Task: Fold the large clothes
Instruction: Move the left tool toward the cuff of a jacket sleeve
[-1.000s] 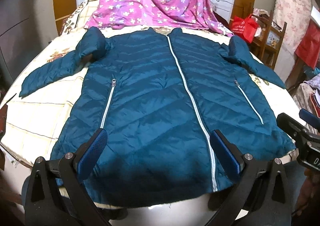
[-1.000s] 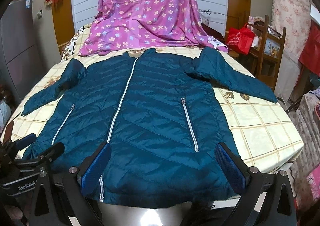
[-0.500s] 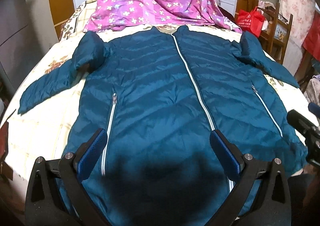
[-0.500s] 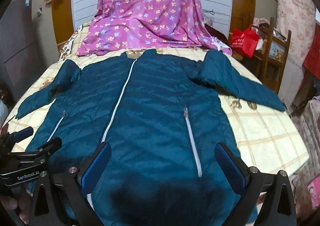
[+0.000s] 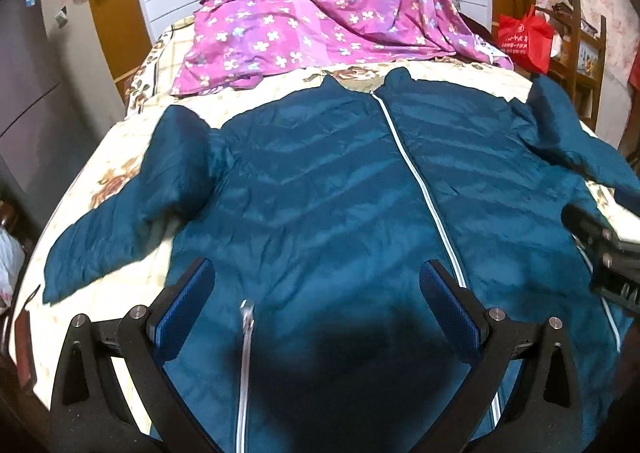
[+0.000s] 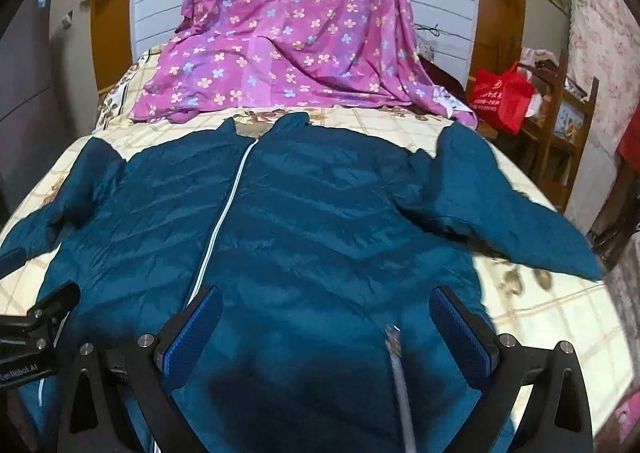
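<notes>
A teal quilted jacket (image 5: 320, 193) (image 6: 320, 221) lies face up on the bed, zipped with a white centre zipper, both sleeves spread out to the sides. My left gripper (image 5: 316, 293) hovers open over the jacket's lower left half, a pocket zipper (image 5: 245, 333) between its fingers. Over the lower right half my right gripper (image 6: 326, 321) is open too, with the other pocket zipper (image 6: 396, 357) near its right finger. Neither holds cloth. Each gripper shows at the edge of the other's view.
The bed (image 5: 120, 157) has a cream checked cover with flowers. A pink flowered sheet (image 6: 288, 33) drapes over the headboard end. To the right stand wooden shelves (image 6: 568, 125) with a red bag (image 6: 500, 97). A grey cabinet (image 5: 28, 93) is at left.
Both grippers have moved forward and lower over the jacket, from its bottom hem to above the pocket zippers. The jacket itself has not shifted.
</notes>
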The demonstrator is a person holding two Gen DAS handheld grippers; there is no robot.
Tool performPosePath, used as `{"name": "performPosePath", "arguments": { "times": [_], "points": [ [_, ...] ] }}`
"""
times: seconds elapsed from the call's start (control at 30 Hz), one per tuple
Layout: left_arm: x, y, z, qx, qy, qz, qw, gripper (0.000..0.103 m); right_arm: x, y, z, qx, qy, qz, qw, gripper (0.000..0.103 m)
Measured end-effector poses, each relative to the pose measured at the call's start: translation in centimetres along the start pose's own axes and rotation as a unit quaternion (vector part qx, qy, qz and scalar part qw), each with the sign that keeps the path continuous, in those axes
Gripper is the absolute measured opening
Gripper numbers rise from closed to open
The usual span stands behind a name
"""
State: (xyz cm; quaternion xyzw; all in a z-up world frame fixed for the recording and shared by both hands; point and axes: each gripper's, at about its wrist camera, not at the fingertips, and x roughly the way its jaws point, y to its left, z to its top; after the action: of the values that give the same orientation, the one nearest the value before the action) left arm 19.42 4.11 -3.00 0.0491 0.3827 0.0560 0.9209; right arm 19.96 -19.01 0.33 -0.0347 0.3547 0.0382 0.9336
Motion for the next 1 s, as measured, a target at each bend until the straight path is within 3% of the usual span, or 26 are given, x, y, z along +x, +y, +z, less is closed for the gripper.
{"name": "performPosePath", "arguments": {
  "times": [0.07,0.23,0.27,0.33,0.47,1.0],
  "points": [
    [1.7,-0.4,0.4,0.008,0.002,-0.004,1.0000,0.103,1.0,0.0,-0.9,0.008,-0.009,0.006,1.000,0.103],
    [5.6,-1.2,-0.3,0.019,0.012,-0.014,0.9997,0.103,4.7,0.1,-1.4,0.023,0.052,0.019,0.998,0.103],
    [6.7,-1.2,-0.7,0.018,0.030,-0.006,0.9994,0.103,5.1,0.1,-1.5,0.025,0.059,0.016,0.998,0.103],
    [7.8,-0.8,-1.0,-0.002,0.064,-0.018,0.9978,0.103,6.0,0.2,-1.7,0.027,0.079,0.016,0.996,0.103],
    [9.0,0.3,-1.1,-0.042,0.087,-0.048,0.9942,0.103,7.4,0.4,-2.6,0.024,0.108,0.015,0.994,0.103],
    [9.4,-0.3,-1.6,-0.054,0.082,-0.045,0.9942,0.103,7.8,0.7,-3.7,0.014,0.105,0.010,0.994,0.103]
  ]
}}
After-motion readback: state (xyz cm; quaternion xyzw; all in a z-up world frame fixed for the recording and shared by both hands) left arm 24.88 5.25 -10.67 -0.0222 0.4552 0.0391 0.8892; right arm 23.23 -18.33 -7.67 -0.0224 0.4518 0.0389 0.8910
